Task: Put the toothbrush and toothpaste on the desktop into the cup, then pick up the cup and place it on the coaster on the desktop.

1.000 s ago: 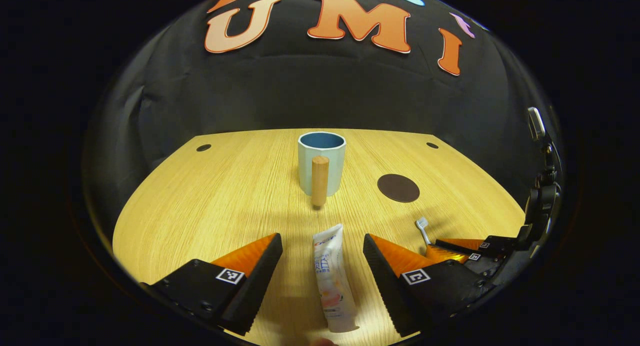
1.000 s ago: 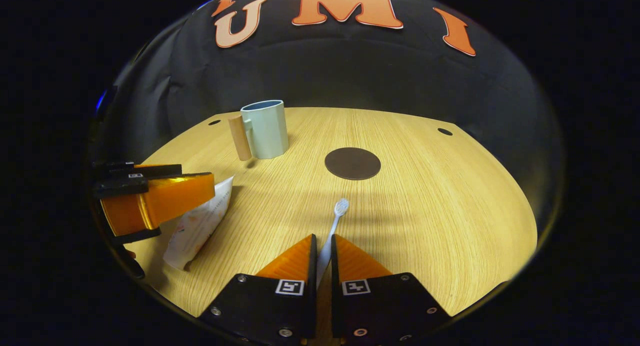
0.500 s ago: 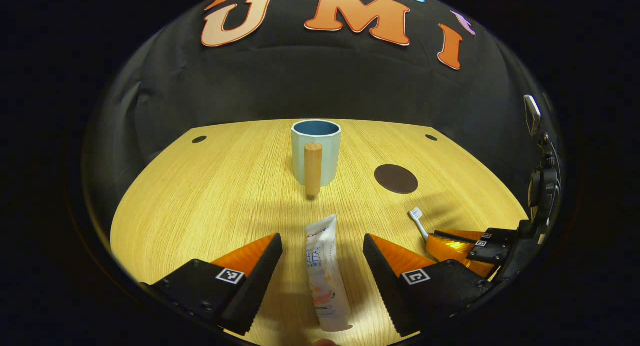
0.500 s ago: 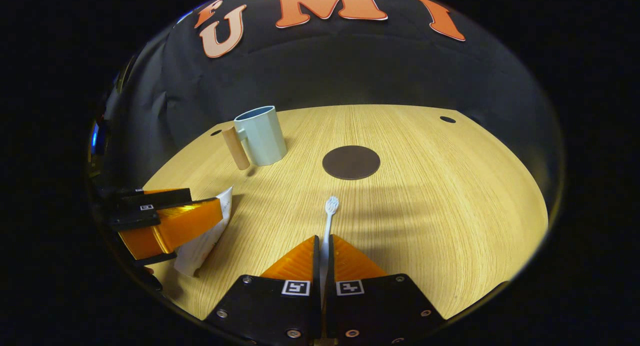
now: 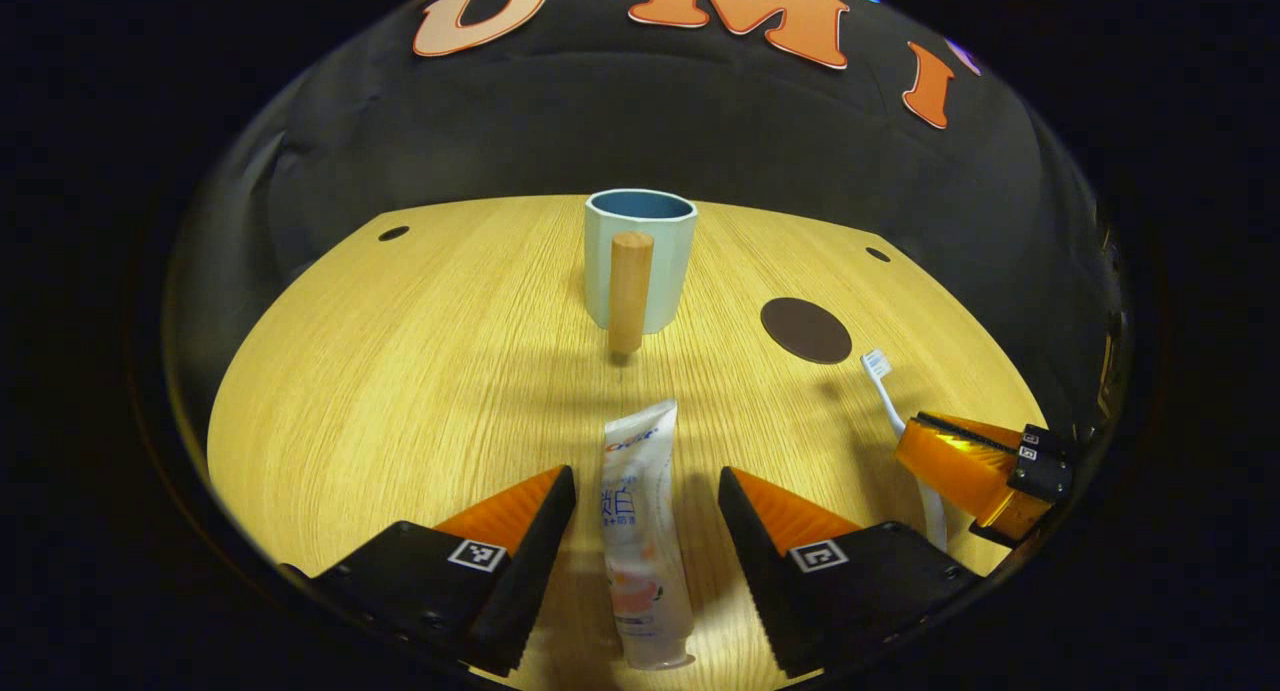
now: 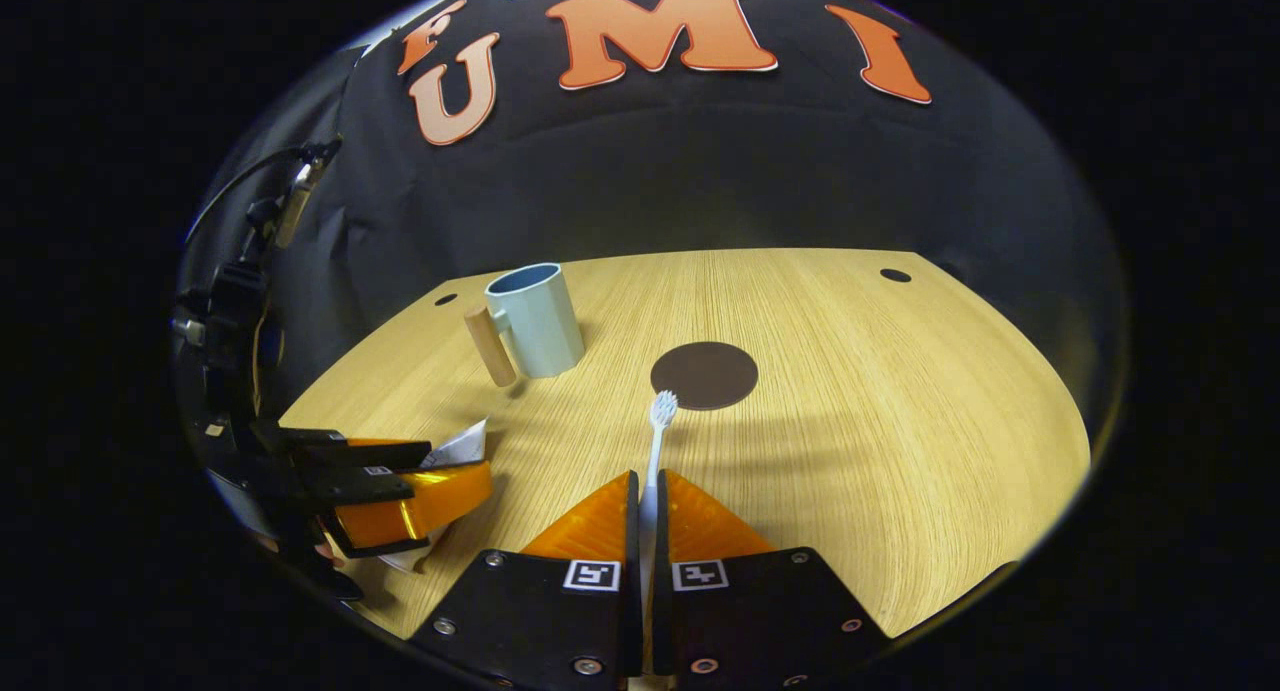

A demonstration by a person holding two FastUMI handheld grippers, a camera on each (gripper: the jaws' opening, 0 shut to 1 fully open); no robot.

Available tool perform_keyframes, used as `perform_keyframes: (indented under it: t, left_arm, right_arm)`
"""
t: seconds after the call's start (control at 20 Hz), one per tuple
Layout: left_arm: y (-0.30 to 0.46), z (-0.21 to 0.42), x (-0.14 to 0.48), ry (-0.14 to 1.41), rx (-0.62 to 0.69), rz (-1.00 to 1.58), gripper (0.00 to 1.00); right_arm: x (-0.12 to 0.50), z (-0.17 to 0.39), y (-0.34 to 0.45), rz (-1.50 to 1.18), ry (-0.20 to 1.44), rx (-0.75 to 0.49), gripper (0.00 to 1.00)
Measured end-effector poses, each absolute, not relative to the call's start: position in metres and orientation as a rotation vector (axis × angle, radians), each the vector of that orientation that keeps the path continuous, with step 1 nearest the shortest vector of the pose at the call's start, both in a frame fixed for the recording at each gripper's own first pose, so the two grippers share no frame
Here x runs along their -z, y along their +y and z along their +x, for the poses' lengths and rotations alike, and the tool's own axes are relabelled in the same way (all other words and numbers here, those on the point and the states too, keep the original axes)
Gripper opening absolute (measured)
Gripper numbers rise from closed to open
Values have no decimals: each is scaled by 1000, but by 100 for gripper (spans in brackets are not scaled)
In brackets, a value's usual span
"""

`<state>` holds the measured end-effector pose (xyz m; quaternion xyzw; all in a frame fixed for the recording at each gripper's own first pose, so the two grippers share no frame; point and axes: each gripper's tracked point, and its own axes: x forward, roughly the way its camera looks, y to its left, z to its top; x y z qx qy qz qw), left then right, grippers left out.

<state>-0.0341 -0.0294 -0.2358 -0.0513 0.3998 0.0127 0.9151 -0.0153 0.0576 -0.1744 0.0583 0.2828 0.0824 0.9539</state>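
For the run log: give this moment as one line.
right gripper: shut on toothbrush | left gripper: open, astride toothpaste | cup: empty

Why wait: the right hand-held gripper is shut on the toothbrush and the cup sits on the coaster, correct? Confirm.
Not quite. The right hand-held gripper is shut on the toothbrush, but the cup stands on bare desktop, apart from the coaster, as the right gripper view shows.

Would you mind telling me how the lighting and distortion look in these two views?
Left gripper view: fisheye bends the table edge; soft shadow bands cross the wood below the cup. Right gripper view: same curvature, similar bands near the coaster, toothbrush sharp.
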Motion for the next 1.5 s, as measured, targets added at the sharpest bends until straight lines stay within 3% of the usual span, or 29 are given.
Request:
perform_keyframes:
  t: [0.2, 0.3, 0.35, 0.4, 0.6, 1.5]
  left_arm:
    - [-21, -40, 243, 850, -68, -110, 64]
    - [-25, -41, 237, 851, -62, -146, 38]
    - [-26, -40, 237, 850, -64, -171, 33]
    - [-28, -40, 241, 853, -53, -175, 17]
    - [-32, -35, 237, 802, -8, -158, 11]
    - [-16, -22, 132, 452, 89, -146, 11]
  right_arm:
    - [167, -12, 52, 132, 552, -164, 5]
    - [166, -10, 51, 138, 546, -161, 5]
    - [166, -10, 50, 143, 546, -159, 5]
    - [165, -10, 49, 146, 545, -160, 5]
    - [159, -8, 48, 153, 525, -158, 5]
    - [111, 10, 52, 184, 407, -156, 5]
